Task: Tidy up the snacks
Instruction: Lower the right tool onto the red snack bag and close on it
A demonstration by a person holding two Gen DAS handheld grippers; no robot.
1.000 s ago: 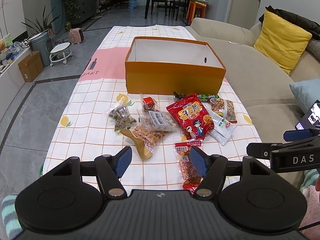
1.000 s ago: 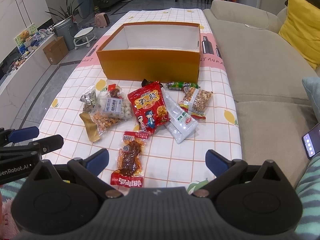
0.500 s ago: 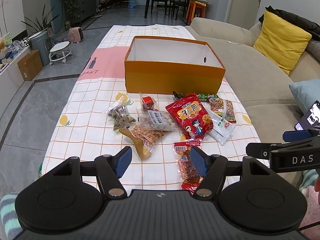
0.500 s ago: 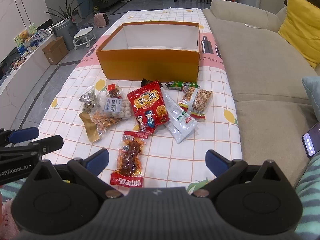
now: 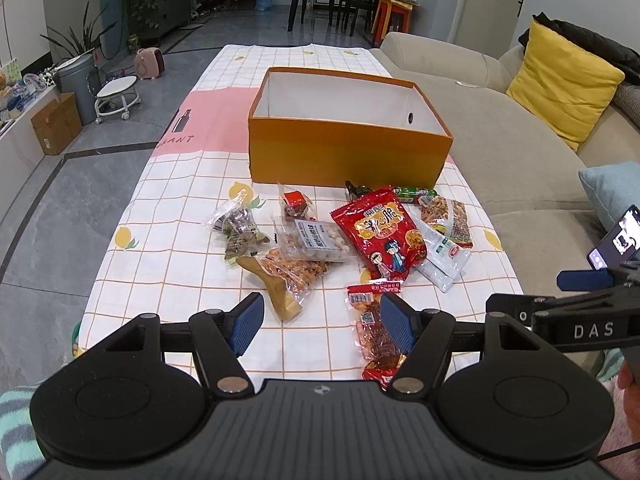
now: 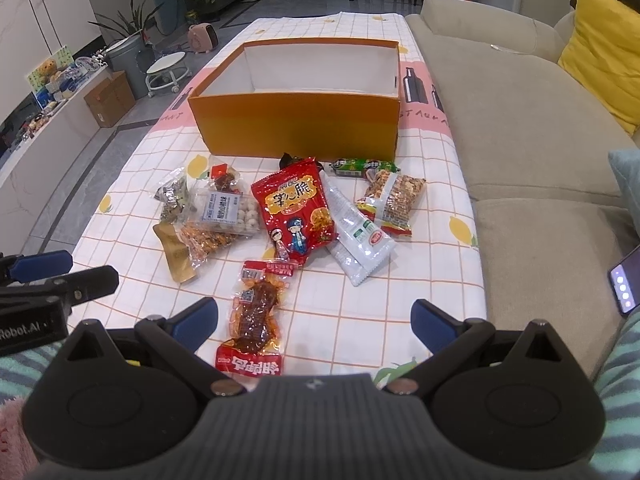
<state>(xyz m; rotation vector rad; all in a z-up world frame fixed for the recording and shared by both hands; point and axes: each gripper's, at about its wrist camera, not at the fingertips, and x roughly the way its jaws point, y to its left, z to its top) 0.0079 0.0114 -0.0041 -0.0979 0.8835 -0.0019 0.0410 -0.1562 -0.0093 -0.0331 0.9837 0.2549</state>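
Observation:
An empty orange box (image 5: 348, 152) (image 6: 296, 124) stands mid-table. Several snack packs lie in front of it: a big red bag (image 5: 380, 234) (image 6: 296, 208), a white pouch (image 6: 356, 232), a peanut pack (image 6: 394, 200), a green stick (image 6: 360, 166), a clear ball-snack pack (image 5: 314, 240), a gold-ended pack (image 5: 280, 284) and a red jerky pack (image 5: 374, 328) (image 6: 254, 320) nearest me. My left gripper (image 5: 322, 322) is open and empty above the table's near edge, by the jerky pack. My right gripper (image 6: 316, 320) is open and empty, wider, just right of the jerky pack.
The table has a checked cloth (image 5: 180, 256). A beige sofa (image 5: 500, 128) with a yellow cushion (image 5: 568, 80) runs along the right. A phone (image 6: 624, 280) lies on the sofa. Grey floor, a stool and a bin lie to the left.
Both views have barely shifted; the left gripper drifted slightly back. Nothing was taken hold of or moved.

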